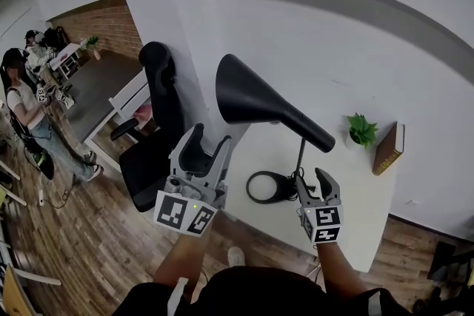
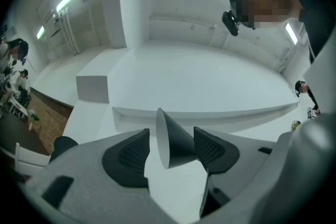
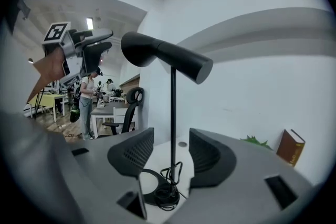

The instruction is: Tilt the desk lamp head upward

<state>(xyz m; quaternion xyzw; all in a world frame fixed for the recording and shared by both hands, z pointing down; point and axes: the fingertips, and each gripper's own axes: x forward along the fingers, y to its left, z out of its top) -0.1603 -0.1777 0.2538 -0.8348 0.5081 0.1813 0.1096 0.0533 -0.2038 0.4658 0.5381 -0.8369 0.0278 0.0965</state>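
A black desk lamp stands on the white desk (image 1: 355, 203), with a cone-shaped head (image 1: 252, 94), a thin stem (image 1: 300, 154) and a ring base (image 1: 268, 186). My left gripper (image 1: 207, 144) is raised below the wide end of the head. In the left gripper view the cone (image 2: 177, 140) lies between the open jaws of that gripper (image 2: 171, 153), close to the right pad with a gap on the left. My right gripper (image 1: 315, 183) is low by the stem. Its jaws (image 3: 171, 145) are open around the stem (image 3: 172, 113), a gap on each side.
A small green plant (image 1: 361, 129) and a brown book (image 1: 389, 148) stand against the white wall at the desk's back right. A black office chair (image 1: 158, 131) is left of the desk. A person (image 1: 24, 109) stands by other desks at far left.
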